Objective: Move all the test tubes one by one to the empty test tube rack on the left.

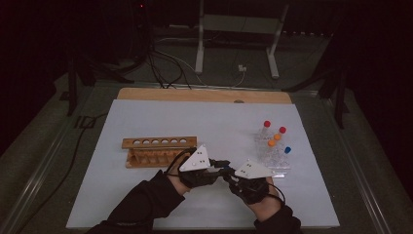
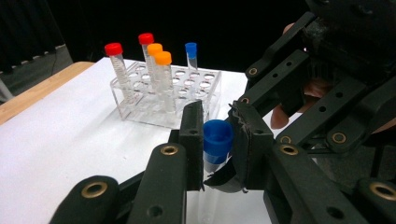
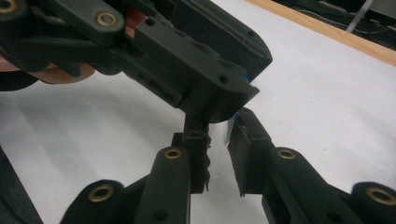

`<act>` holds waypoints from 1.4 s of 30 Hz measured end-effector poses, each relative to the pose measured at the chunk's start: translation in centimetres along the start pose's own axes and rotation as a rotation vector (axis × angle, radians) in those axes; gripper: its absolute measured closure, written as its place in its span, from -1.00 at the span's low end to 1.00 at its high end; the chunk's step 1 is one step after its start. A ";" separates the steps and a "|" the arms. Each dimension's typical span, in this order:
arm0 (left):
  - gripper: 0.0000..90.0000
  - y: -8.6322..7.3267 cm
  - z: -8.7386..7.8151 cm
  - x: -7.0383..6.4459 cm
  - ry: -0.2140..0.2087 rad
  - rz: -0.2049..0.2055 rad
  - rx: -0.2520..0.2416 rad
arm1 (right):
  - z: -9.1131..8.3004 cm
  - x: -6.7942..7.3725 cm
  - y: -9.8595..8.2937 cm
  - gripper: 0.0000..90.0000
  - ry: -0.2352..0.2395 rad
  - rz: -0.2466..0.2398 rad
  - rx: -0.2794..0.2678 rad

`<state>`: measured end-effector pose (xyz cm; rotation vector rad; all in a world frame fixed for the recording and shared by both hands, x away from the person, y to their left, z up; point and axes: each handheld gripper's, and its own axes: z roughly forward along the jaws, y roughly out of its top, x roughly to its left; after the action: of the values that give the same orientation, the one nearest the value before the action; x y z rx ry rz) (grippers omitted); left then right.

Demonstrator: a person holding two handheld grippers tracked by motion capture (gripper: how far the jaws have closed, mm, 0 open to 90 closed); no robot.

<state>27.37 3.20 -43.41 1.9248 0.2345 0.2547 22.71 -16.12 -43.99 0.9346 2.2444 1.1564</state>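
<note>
A clear tube with a blue cap (image 2: pixel 217 142) sits between the jaws of my left gripper (image 2: pixel 218 122), which is shut on the cap. My right gripper (image 3: pixel 219 140) is shut around the tube's clear body (image 3: pixel 217 127), just under the left gripper's black body (image 3: pixel 187 60). In the high view the two grippers meet tip to tip, left gripper (image 1: pixel 220 168) and right gripper (image 1: pixel 227 172), above the white mat (image 1: pixel 146 200) near the front. The right gripper's black links (image 2: pixel 322 107) crowd the right of the left gripper view.
A clear plastic rack (image 1: pixel 278 165) (image 2: pixel 140 112) at the right holds several tubes with red, orange and blue caps. An empty wooden tube rack (image 1: pixel 158 144) stands left of the grippers. The table's wooden edge (image 1: pixel 204 95) shows beyond the mat.
</note>
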 end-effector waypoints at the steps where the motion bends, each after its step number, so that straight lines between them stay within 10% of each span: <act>1: 0.72 0.0 0.0 0.0 0.000 0.000 0.000 | 0.0 0.0 0.0 0.70 0.000 0.000 0.000; 8: 0.73 0.2 -0.1 0.1 0.007 0.000 -0.012 | -0.1 -0.1 0.1 0.63 0.001 0.012 -0.017; 29: 0.73 2.0 -4.4 4.6 0.167 -0.043 -0.062 | -1.2 -1.6 0.0 -0.94 -0.011 0.106 -0.105; 42: 0.73 2.6 -7.1 7.0 0.268 -0.062 -0.068 | -1.7 -1.8 -0.1 -1.00 0.008 0.095 -0.140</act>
<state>32.14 10.58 -38.04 1.8105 0.4560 0.4739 22.78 -18.43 -42.99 0.9898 2.1139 1.3427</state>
